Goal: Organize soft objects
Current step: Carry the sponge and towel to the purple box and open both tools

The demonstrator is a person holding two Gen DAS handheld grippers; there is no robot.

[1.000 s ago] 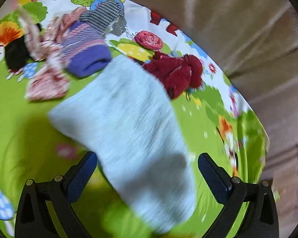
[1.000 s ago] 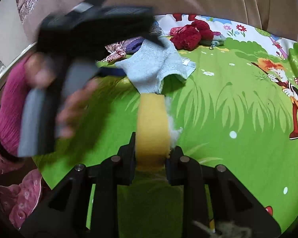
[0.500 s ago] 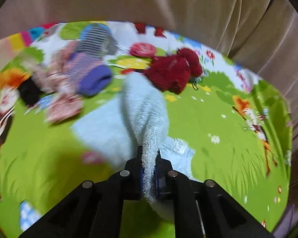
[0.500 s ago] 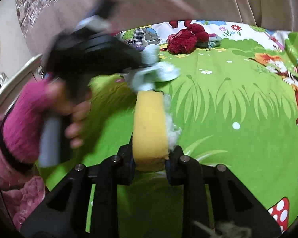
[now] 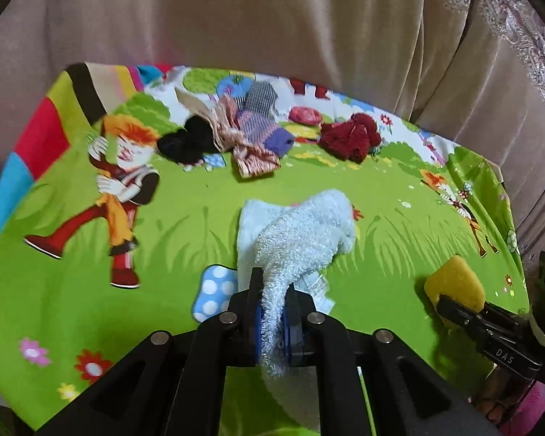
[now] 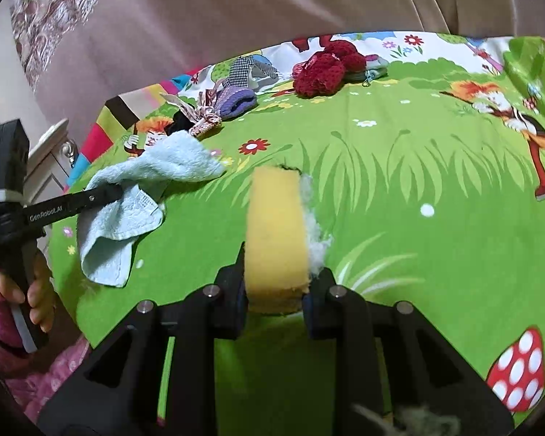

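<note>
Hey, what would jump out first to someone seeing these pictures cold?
The loud green cartoon sheet first. Then the light blue towel, pinched and lifted by the left gripper mid-sheet, and the yellow sponge clamped in the right gripper. At the far edge lies a dark red woolly bundle.

Pale-blue towel — yellow sponge

The towel is fluffy pale-blue terry cloth; the sponge is porous yellow foam. The printed sheet looks smooth, matt cloth. Both grippers are matt black plastic.
</note>
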